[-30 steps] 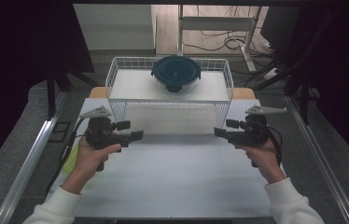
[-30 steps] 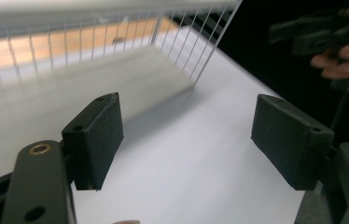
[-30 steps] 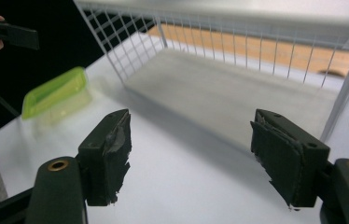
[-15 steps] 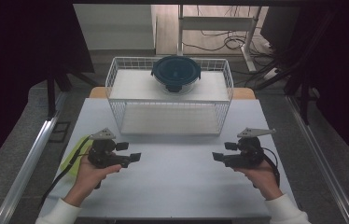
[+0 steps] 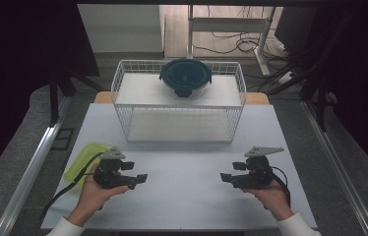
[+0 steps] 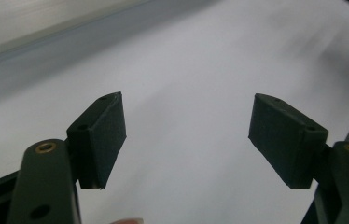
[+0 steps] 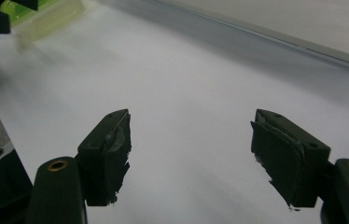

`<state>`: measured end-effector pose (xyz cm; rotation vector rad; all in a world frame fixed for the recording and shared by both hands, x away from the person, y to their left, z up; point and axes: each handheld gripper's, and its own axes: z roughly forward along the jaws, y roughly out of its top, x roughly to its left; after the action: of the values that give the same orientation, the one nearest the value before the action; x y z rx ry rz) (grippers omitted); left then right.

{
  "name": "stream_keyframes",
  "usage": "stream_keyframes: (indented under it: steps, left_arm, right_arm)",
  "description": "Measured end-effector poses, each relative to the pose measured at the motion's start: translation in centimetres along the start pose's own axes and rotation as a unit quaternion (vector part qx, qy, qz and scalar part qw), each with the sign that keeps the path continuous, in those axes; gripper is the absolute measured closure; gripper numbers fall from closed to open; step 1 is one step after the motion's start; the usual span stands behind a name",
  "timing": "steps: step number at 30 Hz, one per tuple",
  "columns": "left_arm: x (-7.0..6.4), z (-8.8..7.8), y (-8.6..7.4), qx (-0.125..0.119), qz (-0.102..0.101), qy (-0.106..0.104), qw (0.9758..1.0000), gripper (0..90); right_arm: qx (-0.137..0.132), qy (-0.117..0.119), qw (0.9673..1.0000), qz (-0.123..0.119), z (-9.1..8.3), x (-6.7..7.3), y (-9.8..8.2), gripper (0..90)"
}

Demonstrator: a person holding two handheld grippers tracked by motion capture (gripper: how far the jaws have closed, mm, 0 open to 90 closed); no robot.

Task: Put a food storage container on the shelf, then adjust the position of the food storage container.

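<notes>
Two hands hold my grippers low over the white table, facing each other across its near half. My left gripper points right, and its own view has the jaws standing wide apart with only bare table between them. My right gripper points left, and its jaws are open and empty too. The pads of the right gripper look worn and ragged at the edges.
A white wire rack stands across the far half of the table, with a dark blue lidded round container on top of it. A flat yellow-green tray lies at the left edge beside the left hand, and it is also in the right gripper view.
Both hands have come down and back toward the near edge of the table. The grippers now sit low over the surface, still facing each other with jaws apart.
</notes>
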<state>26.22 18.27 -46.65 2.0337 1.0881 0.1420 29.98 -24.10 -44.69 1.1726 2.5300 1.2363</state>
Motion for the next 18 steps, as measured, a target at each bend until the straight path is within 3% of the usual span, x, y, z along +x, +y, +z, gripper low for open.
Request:
stream_keyframes:
  steps: [6,18]
  left_arm:
    - [-0.3,-0.4,-0.2,-0.006,0.000,0.002,1.0000,26.3]
    - [-0.4,-2.5,-1.5,-0.010,0.014,0.037,0.9992,26.7]
  right_arm:
    - [-0.008,0.003,1.0000,-0.003,-0.4,0.4,0.1,28.1]
    - [0.002,0.004,1.0000,0.002,0.3,-0.1,0.0,28.2]
